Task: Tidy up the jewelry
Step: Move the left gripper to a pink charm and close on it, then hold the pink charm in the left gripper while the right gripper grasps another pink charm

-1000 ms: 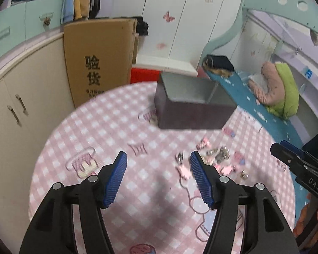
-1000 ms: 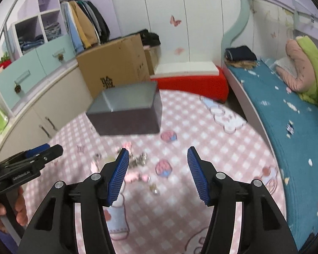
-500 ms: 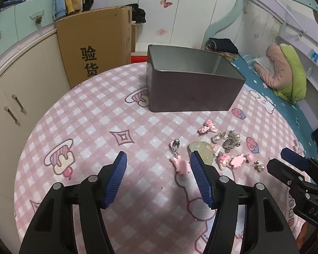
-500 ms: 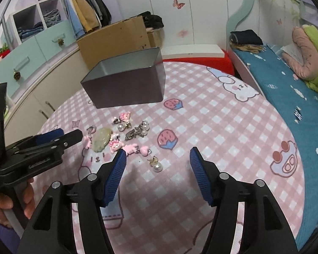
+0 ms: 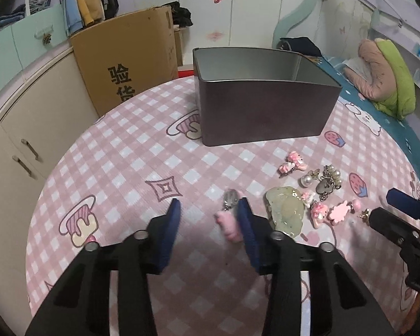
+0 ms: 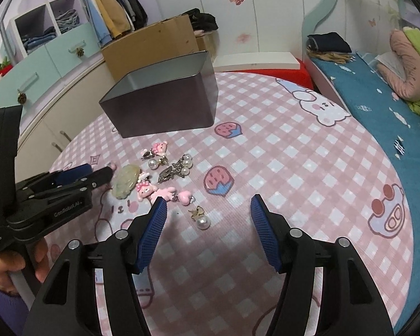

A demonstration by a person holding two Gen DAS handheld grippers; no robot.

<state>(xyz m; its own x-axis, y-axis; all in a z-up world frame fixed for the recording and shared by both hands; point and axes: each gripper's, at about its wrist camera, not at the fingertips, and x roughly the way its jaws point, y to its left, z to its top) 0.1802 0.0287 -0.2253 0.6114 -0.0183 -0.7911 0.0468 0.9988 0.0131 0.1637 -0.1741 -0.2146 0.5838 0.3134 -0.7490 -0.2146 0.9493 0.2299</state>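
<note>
Two grippers: you hold both over the pink checked tablecloth (image 6: 294, 151); both stand wide open with nothing between the pads.
Left gripper (image 5: 208, 218): low over the cloth at the left end of the jewelry; its right blue pad (image 5: 247, 229) is just beside a pink charm (image 5: 228, 225), which lies inside the gap near that pad; touching or not, you cannot tell, since that part is blurred; a small silvery clip (image 5: 231, 200) lies just ahead of the charm.
Right gripper (image 6: 208, 212): your fingers point toward the far edge of the table; a pearl earring (image 6: 201, 218) lies on the cloth inside the gap, nearer the left pad (image 6: 154, 224), clear of both pads.
Jewelry cluster: a pale green pendant (image 6: 126, 180) with its long axis running from near-left to far-right in the right wrist view; pink bear charms (image 6: 145, 189) just right of it; a pink heart piece (image 6: 182, 196) nearer your right gripper; a silver chain with pearls (image 6: 177, 168) beyond; a pink clip (image 6: 158, 149) farthest, near the tin.
Tin box (image 6: 165, 109): dark, open-topped, upright on the cloth beyond the jewelry; its long side faces the pieces; what lies inside is hidden from you.
Cardboard box (image 5: 128, 58): behind the table, beside the cabinets.
</note>
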